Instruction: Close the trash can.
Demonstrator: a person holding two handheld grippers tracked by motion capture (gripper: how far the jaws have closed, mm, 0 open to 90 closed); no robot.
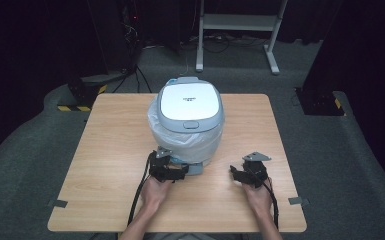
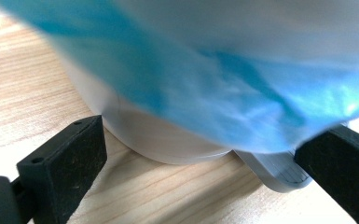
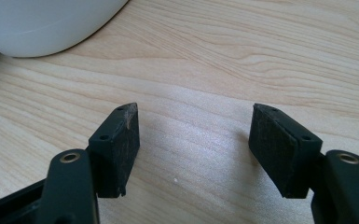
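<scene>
A round white pedal bin with a grey-rimmed shut lid stands mid-table, and a thin plastic bag bulges from under the lid. My left gripper lies low at the bin's front foot, beside the grey pedal. In the left gripper view my left gripper is open. The bin's base and the pedal lie between its jaws, under the bluish bag. My right gripper rests right of the bin. In the right gripper view my right gripper is open over bare wood, with the bin's base at the upper left.
The wooden table has open surface on both sides of the bin. Tape tabs mark its front corners. Beyond the table stand a white metal frame and dark equipment on grey carpet.
</scene>
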